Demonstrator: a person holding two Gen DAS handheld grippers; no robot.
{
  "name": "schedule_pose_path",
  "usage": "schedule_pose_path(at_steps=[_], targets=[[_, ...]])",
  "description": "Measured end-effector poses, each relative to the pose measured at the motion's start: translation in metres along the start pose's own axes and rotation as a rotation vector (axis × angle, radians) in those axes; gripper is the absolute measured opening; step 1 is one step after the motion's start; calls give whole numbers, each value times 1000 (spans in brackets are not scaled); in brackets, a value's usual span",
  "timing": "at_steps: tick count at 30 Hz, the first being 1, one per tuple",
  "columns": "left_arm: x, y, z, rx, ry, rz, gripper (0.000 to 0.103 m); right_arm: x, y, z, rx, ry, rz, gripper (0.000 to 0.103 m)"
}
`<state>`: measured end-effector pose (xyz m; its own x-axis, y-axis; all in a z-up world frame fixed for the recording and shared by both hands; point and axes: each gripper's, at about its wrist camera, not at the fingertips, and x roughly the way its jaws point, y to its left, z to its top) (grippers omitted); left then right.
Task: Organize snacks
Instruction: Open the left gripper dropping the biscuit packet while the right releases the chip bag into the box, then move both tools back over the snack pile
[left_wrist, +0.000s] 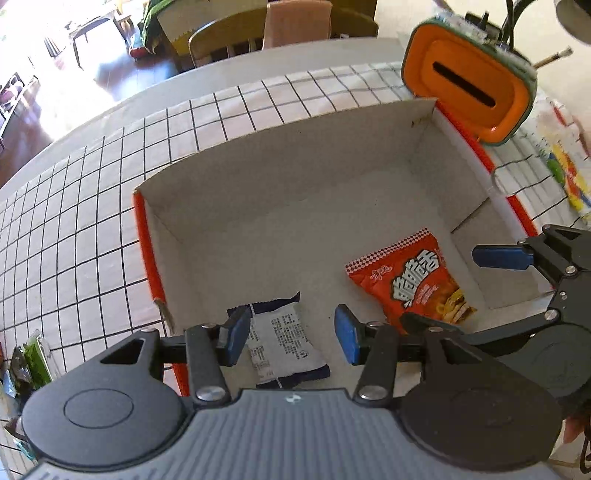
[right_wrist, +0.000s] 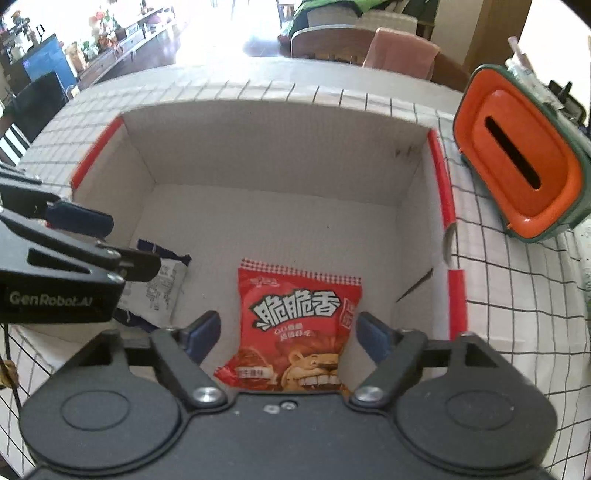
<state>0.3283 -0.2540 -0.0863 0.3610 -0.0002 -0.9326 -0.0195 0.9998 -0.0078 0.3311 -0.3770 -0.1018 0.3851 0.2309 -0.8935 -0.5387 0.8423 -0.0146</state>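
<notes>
An open cardboard box (left_wrist: 295, 177) (right_wrist: 280, 147) with red edges sits on the checked tablecloth. Inside it lie a red snack bag (left_wrist: 413, 280) (right_wrist: 299, 325) and a white and dark blue snack packet (left_wrist: 284, 339) (right_wrist: 162, 291). My left gripper (left_wrist: 291, 334) is open, its jaws on either side of the white packet and above it, holding nothing. My right gripper (right_wrist: 286, 336) is open over the red bag, jaws on either side, holding nothing. Each gripper also shows in the other's view: the right one (left_wrist: 546, 273) and the left one (right_wrist: 62, 254).
An orange and green tissue box (left_wrist: 469, 85) (right_wrist: 524, 166) stands right of the cardboard box. More snack packets (left_wrist: 26, 365) lie on the cloth at the left. Colourful wrappers (left_wrist: 569, 173) lie at the far right. Chairs (left_wrist: 240, 37) stand behind the table.
</notes>
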Motion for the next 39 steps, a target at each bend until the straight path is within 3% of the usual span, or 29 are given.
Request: schedule_pose_path(at_steps=[13, 23, 30, 39], targets=[[-50, 21, -28, -47, -133, -31, 49, -57, 17, -10, 11, -123, -1, 88], [-86, 46, -57, -74, -224, -37, 53, -100, 39, -19, 33, -245, 49, 98], [-113, 69, -84, -74, -307, -44, 59, -123, 72, -27, 38, -361, 127, 103], [-138, 114, -123, -100, -364, -40, 69, -129, 128, -31, 29, -414, 158, 103]])
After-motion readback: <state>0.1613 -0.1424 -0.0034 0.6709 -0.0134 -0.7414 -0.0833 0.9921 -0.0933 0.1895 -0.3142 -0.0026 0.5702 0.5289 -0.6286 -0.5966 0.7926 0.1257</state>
